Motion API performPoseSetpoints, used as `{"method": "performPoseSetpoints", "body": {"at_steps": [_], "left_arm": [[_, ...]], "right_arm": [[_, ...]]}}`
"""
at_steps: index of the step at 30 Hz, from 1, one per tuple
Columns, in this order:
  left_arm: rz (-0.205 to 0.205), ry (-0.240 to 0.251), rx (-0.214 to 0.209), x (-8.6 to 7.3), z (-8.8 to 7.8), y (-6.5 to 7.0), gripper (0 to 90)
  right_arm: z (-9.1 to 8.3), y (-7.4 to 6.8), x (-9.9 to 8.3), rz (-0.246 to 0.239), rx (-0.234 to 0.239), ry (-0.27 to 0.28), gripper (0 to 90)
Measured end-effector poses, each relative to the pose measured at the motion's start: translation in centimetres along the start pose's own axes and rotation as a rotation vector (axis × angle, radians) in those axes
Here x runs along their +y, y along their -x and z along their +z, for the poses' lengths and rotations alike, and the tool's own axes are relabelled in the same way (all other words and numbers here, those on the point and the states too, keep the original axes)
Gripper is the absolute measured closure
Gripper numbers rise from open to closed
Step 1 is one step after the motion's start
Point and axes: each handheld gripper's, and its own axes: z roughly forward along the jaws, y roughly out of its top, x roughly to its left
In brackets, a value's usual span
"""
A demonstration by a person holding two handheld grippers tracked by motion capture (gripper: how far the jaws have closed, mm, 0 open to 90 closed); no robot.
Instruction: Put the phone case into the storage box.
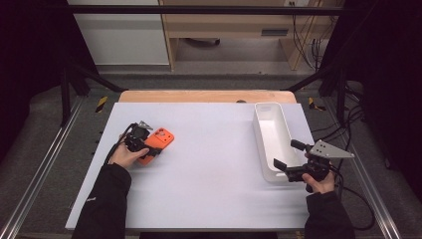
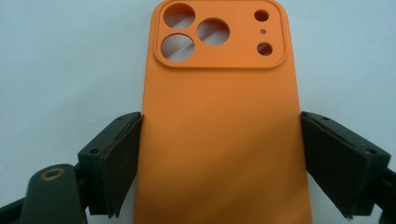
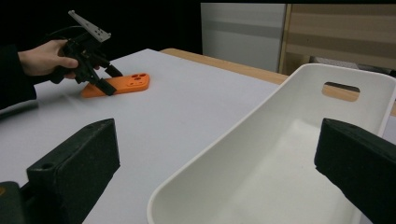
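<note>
Table (image 1: 199, 189): white top, carrying everything; its wooden far edge shows beyond the sheet.
Tray (image 1: 268, 130): long white tub at the right side of the table, a handle slot in its end wall; in the right gripper view its near end is cut off by the frame.
Phone case (image 2: 219, 121): orange, lying flat on the left part of the table, well apart from the tray — camera cut-outs at the far end. Its near end runs out of the left gripper view.
Left gripper (image 2: 219, 168): jaws drawn in against the two long edges of the phone case, pads pressing on both sides.
Right gripper (image 3: 215, 172): jaws spread wide, nothing between the pads; it sits at the tray's near end — whether it touches the rim is hard to tell.
Writing: no brand or label legible on case, tray or grippers.
</note>
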Motion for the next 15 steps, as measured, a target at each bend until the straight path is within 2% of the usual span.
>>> {"method": "performPoseSetpoints", "body": {"at_steps": [8,15], "left_arm": [[-0.001,-0.003,0.0,0.06,-0.03,-0.01,15.6],[-0.014,-0.002,-0.026,0.05,-0.23,-0.07,15.6]], "right_arm": [[-0.01,0.02,0.01,0.001,0.002,0.001,0.5],[0.0,0.0,0.0,-0.001,0.0,0.0,0.5]]}}
